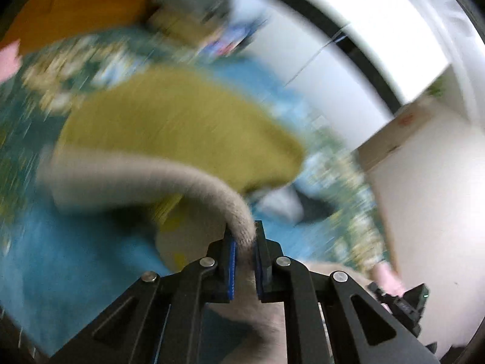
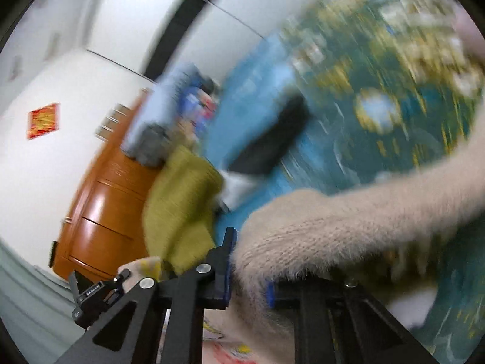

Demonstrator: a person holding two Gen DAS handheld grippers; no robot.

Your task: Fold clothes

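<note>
Room: white walls, an orange cabinet (image 2: 103,206), a bed (image 1: 75,257) under a teal patterned cover.
Sweater (image 1: 121,179): beige knit, lifted off the bed at both ends.
Left gripper (image 1: 245,239): jaws pinching a sweater edge.
Right gripper (image 2: 250,261): jaws pinching the fuzzy knit.
Beside: olive garment (image 1: 182,127) lying on the bed.

Motion blur smears the patterned teal bedspread (image 1: 39,139) and the olive-yellow garment (image 1: 169,121) in both views, the pile of things (image 1: 194,9) by the orange wooden cabinet (image 2: 103,212) cannot be identified, and the beige knit (image 2: 348,221) hides the right gripper's (image 2: 250,276) far finger.
</note>
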